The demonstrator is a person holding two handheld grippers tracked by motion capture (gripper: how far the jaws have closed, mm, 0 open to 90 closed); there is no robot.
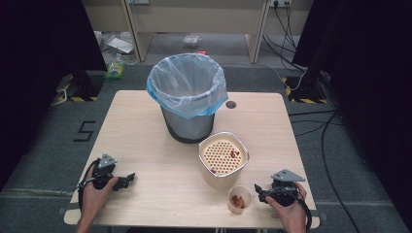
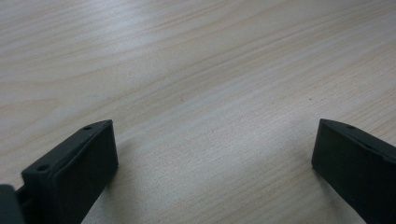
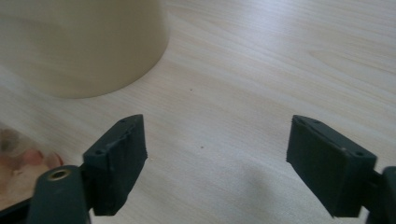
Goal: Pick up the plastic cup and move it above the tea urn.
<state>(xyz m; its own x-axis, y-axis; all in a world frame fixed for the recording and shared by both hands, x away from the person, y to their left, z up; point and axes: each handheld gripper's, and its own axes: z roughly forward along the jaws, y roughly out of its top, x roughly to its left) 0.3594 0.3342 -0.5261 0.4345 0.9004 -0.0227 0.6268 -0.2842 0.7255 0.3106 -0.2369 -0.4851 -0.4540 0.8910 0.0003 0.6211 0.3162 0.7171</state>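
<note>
Pale wood counter (image 1: 145, 145); small cup (image 1: 239, 198) of reddish scraps at lower centre-right, just left of right gripper (image 1: 262, 190), jaws wide, empty; left gripper (image 1: 127, 179) well apart at lower left, likewise wide.

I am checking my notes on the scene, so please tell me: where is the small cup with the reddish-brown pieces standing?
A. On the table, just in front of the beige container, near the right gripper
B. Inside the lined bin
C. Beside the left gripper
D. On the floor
A: the small cup stands on the table just in front of the beige container, close to the right gripper.
</note>
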